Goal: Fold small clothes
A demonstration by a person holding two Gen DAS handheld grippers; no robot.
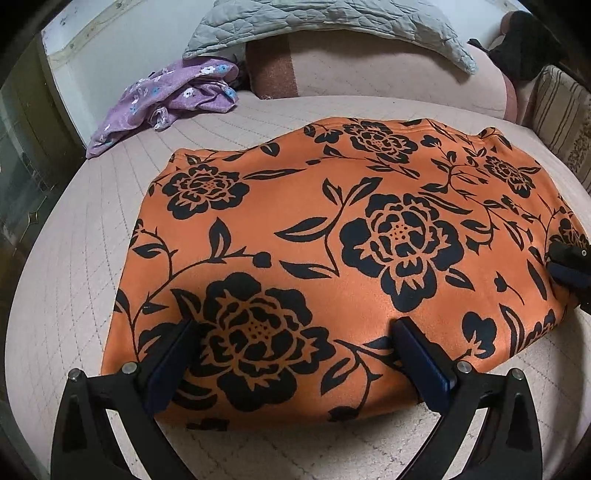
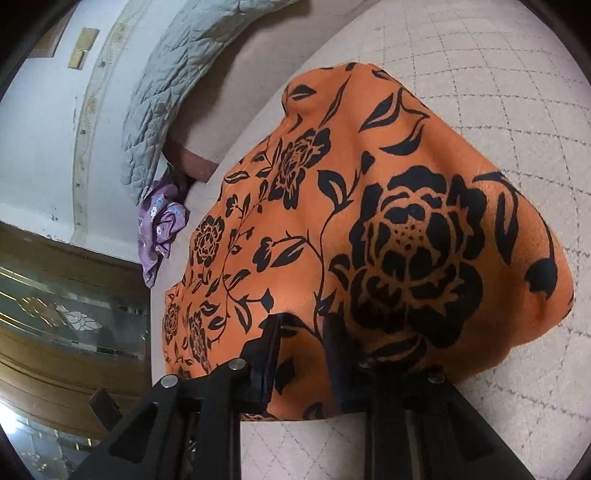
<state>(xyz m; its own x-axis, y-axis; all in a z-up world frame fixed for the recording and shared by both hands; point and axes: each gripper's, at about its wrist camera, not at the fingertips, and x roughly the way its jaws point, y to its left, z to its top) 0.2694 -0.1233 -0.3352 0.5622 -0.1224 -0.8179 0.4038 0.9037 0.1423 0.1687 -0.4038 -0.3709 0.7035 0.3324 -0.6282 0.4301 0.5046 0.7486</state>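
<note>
An orange garment with black flowers (image 1: pixel 332 229) lies spread flat on a pale quilted bed (image 1: pixel 66 258). My left gripper (image 1: pixel 295 328) is open, its fingers wide apart over the garment's near edge, holding nothing. My right gripper (image 2: pixel 301 325) has its jaws partly closed with a fold of the orange garment (image 2: pixel 369 221) between them, lifting that edge into a raised bulge. The right gripper also shows in the left wrist view (image 1: pixel 569 266) at the garment's right edge.
A purple flowered garment (image 1: pixel 166 99) lies crumpled at the bed's far left. A grey quilted blanket (image 1: pixel 332 26) hangs over the pink headboard (image 1: pixel 369 70). A striped cushion (image 1: pixel 557 107) is at the far right. A wooden glass cabinet (image 2: pixel 55 302) stands beside the bed.
</note>
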